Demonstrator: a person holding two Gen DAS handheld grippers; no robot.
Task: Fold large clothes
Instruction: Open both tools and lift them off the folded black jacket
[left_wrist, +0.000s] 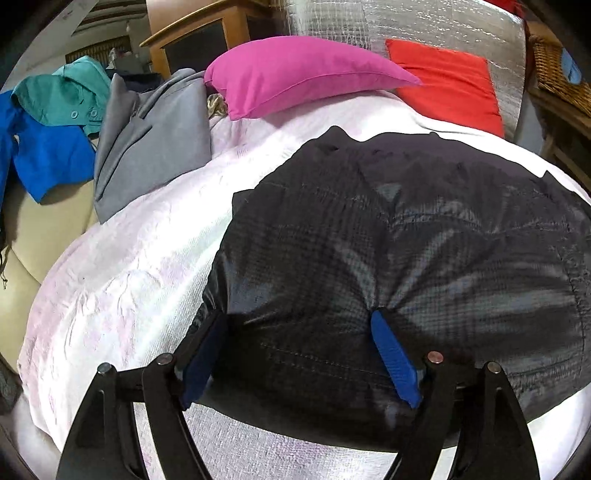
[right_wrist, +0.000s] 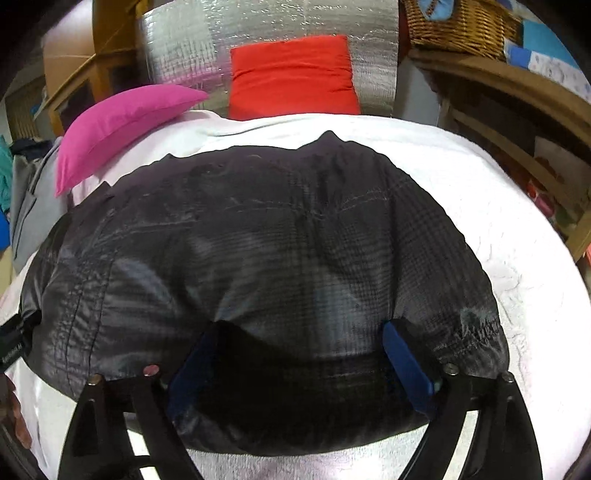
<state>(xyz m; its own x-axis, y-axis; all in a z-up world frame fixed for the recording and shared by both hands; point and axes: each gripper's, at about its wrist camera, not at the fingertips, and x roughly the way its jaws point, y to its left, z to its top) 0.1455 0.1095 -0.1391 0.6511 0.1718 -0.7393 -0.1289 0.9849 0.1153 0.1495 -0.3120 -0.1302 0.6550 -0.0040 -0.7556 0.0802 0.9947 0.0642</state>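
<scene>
The dark checked garment lies spread across the white bed cover, filling the middle of both wrist views, its far edge toward 12 o'clock near the pink cushion and red cushion. The left gripper has its blue pads spread wide with the near hem bunched between them; the right gripper stands the same way over its part of the hem, pads parted, cloth dipping into the gap. Neither is clamped yet, so far as the views show. To do this well, I judge both should close on the hem layers only, not the cover beneath, then lift evenly and carry the edge toward 12 o'clock together, keeping it taut so the fold lands straight. Other clothes wait at 10 o'clock.
</scene>
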